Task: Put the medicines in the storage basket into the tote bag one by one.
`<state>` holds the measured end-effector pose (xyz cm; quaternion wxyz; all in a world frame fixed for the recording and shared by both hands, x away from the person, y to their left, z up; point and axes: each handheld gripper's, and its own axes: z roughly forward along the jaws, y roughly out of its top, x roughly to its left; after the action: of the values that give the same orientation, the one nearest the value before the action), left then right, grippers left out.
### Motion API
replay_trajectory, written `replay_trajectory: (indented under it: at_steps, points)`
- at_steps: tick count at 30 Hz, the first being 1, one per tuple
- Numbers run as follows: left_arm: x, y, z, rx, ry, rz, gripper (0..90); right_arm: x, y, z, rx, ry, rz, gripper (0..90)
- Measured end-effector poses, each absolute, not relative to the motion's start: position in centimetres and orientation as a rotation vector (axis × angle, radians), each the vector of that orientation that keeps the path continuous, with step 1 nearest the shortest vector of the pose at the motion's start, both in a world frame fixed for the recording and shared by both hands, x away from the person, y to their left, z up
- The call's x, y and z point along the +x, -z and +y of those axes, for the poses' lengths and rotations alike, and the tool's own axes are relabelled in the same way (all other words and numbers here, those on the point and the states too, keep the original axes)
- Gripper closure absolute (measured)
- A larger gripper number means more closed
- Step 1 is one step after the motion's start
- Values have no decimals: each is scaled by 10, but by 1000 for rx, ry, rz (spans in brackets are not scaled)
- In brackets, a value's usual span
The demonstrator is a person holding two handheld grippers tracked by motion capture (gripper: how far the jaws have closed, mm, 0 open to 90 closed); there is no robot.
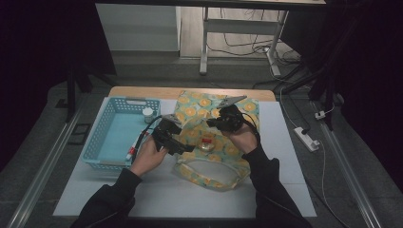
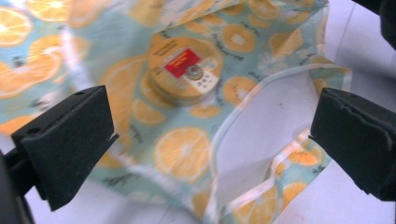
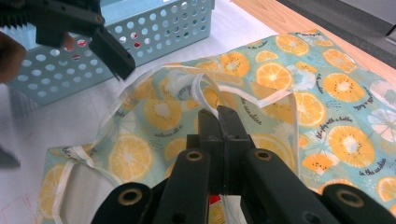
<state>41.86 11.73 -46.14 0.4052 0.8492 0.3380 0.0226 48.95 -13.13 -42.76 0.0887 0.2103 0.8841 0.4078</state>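
A cloth bag (image 1: 197, 110) printed with orange slices lies on the white table mat. In its open mouth rests a round tin (image 1: 206, 144) with a red label (image 2: 183, 63). My right gripper (image 1: 212, 123) is shut on the bag's white-edged handle (image 3: 205, 91) and holds it lifted above the bag. The left gripper (image 1: 184, 148) hovers at the bag's left side, just left of the tin. Its jaws stand wide open around the bag's rim (image 2: 243, 105) without touching it, and nothing is between the black pads (image 2: 70, 140).
A light blue perforated basket (image 1: 102, 124) stands left of the bag, with a small white jar (image 1: 148, 113) at its far right corner and a red-and-white item (image 1: 130, 153) at its near right corner. Bare white mat (image 1: 180, 199) lies nearer the person.
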Motion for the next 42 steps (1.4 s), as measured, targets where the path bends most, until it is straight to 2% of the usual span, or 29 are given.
replay_trajectory:
  at_steps: [10, 17, 27, 35, 42]
  points:
    - [412, 450, 155, 2126, -129, 912, 0, 489, 427, -132, 630, -1215, 2629, 896]
    - [407, 441, 192, 2093, -200, 1022, 0, 489, 427, -132, 630, -1214, 2629, 896]
    - [405, 454, 232, 2108, -280, 1217, 2, 489, 428, -131, 624, -1212, 2633, 896]
    - [408, 468, 246, 2194, -310, 1274, 0, 489, 428, -130, 622, -1210, 2635, 896]
    - [415, 481, 250, 2240, -250, 1324, 0, 488, 428, -130, 619, -1211, 2635, 896]
